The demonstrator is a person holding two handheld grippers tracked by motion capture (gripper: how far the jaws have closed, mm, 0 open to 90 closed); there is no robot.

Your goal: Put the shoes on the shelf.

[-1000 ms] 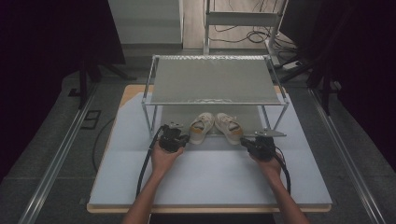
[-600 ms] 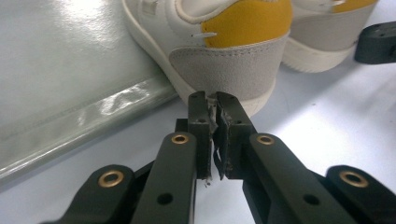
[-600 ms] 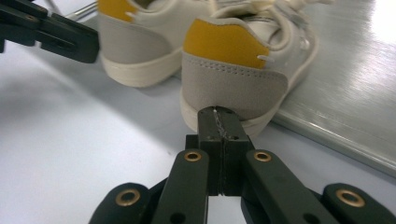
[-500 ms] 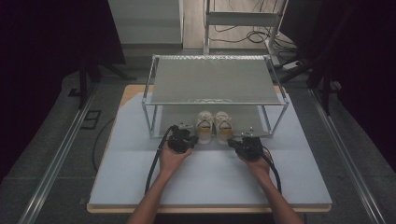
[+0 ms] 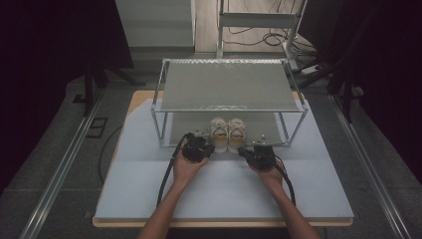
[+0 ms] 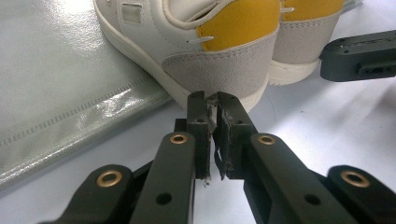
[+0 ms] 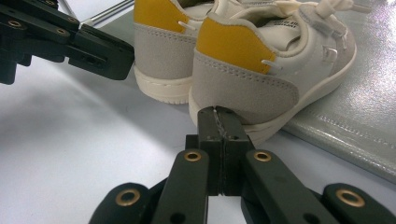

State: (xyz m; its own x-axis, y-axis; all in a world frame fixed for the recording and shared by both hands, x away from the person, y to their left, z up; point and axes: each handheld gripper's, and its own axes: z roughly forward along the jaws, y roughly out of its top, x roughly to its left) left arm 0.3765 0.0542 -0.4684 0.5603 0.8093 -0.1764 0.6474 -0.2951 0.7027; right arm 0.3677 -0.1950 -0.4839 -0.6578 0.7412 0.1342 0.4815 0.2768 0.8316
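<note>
I see the pair of small shoes [image 5: 227,134] standing side by side on the silver mat [image 5: 268,127] under the metal rack [image 5: 226,87], half in on its near edge, at the middle of the table [image 5: 224,184]. Their long axes run near to far, toes pointing away from me and the yellow-lined heels toward me. My left gripper [image 6: 212,105] has its fingers closed on nothing, tips right at the left shoe's heel [image 6: 219,72], and my right gripper [image 7: 217,116] is likewise closed and empty at the right shoe's heel [image 7: 243,86].
</note>
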